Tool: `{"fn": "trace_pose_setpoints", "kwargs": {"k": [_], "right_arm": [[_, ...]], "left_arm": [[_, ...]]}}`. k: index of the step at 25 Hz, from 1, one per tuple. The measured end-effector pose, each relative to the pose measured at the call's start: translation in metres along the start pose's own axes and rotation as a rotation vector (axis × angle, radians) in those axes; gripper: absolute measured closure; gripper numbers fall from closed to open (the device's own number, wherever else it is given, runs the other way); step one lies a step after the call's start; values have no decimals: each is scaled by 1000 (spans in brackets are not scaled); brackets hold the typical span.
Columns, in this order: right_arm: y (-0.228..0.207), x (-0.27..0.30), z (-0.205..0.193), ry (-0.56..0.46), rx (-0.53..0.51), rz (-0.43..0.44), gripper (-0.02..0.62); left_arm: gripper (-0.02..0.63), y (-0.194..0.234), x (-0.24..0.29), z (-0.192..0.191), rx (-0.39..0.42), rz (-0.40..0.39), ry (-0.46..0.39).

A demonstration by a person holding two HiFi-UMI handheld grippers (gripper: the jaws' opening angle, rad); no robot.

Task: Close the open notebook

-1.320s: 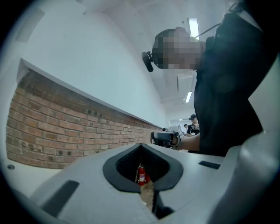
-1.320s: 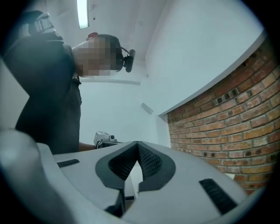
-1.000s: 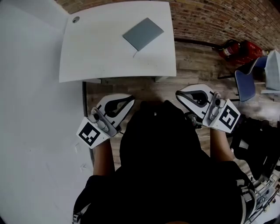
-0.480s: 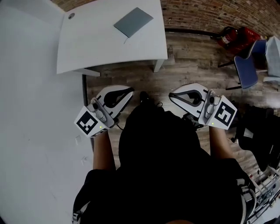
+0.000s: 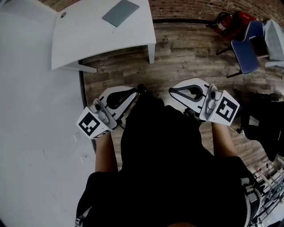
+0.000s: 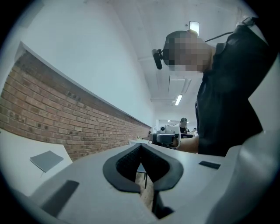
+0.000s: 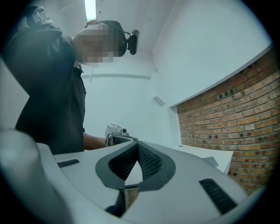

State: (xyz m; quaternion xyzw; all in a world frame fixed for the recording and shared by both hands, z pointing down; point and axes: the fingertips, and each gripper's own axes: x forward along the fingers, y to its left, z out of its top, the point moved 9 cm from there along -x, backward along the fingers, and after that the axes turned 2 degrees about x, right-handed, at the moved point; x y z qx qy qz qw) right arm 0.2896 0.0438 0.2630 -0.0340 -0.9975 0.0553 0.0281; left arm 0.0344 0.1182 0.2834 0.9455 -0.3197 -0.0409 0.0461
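A grey notebook (image 5: 120,12) lies closed and flat on the white table (image 5: 88,40) at the top left of the head view. It also shows small at the left of the left gripper view, notebook (image 6: 47,160). Both grippers are held close to the person's dark torso, well back from the table, over the wooden floor. My left gripper (image 5: 133,91) is shut with nothing between its jaws, and its tips (image 6: 141,146) meet. My right gripper (image 5: 172,92) is likewise shut and empty, tips (image 7: 138,145) closed together.
A brick wall (image 5: 191,6) runs behind the table. A blue chair (image 5: 246,46) and a red object (image 5: 230,20) stand at the upper right. Dark bags (image 5: 266,128) lie on the floor at the right. A white surface (image 5: 35,133) fills the left side.
The table and notebook have slid up and to the left in the head view as the person backed away. Both grippers stayed shut near the body.
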Motion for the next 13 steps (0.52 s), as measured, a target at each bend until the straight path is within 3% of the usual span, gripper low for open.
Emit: {"fn": "trace_pose_setpoints", "kwargs": {"k": [6, 13], "right_arm": [[20, -11, -1, 20, -31, -1, 591], [27, -19, 10, -33, -50, 7, 591]], "left_arm": [[591, -16, -8, 0, 12, 26, -4], [590, -31, -6, 1, 26, 14, 10]]}}
